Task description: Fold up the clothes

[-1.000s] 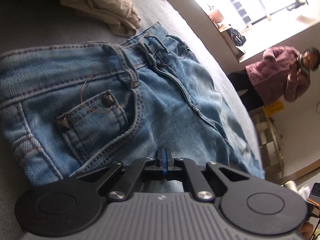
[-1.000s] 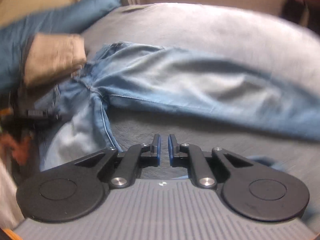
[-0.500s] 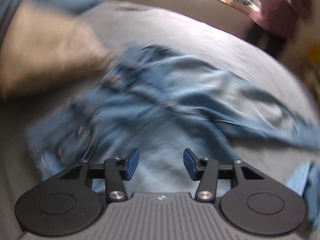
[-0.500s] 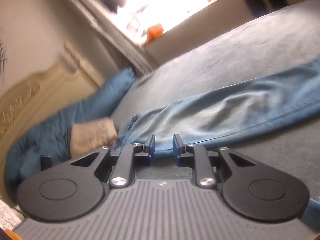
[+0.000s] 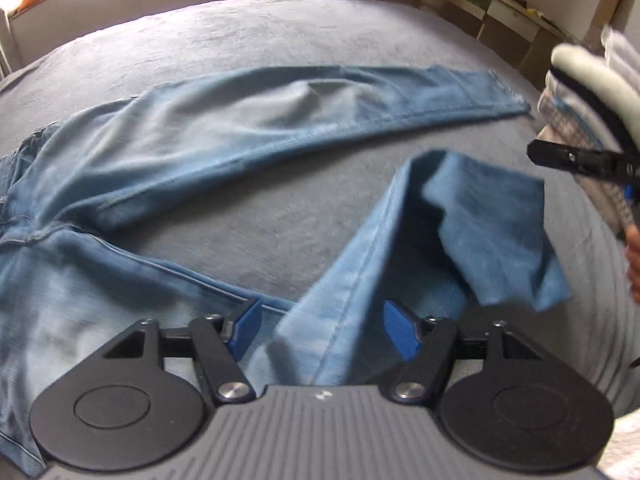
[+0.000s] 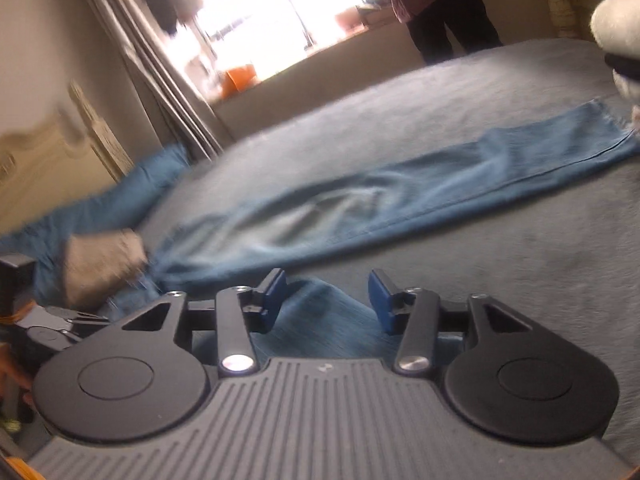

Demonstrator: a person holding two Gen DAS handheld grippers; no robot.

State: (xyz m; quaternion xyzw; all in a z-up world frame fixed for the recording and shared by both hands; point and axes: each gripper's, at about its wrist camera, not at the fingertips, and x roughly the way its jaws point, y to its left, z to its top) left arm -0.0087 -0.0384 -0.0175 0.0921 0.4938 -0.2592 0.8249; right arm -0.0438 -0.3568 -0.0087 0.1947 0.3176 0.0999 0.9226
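Observation:
Light blue jeans (image 5: 224,132) lie spread on a grey bed (image 5: 280,28). One leg stretches from the left to the far right. The nearer leg (image 5: 352,280) bends back on itself, its cuff crumpled. My left gripper (image 5: 324,330) hovers over that near leg. Its jaws are opening, and the denim lies under the gap without the blue pads (image 5: 248,326) pressing on it. In the right wrist view my right gripper (image 6: 328,298) is low over the jeans (image 6: 400,200). Its jaws are opening too, with a denim fold (image 6: 320,324) beneath the gap, not pinched.
A folded beige garment (image 6: 100,264) and a blue pillow (image 6: 132,192) lie at the head of the bed. A person (image 6: 440,4) stands by the bright window beyond the bed. Shelves (image 5: 500,4) stand past the bed's far right corner.
The left gripper was shut close to the jeans' waistband pocket. It has swung away, now looks over both legs, and its jaws have spread. The right jaws have also spread from nearly shut.

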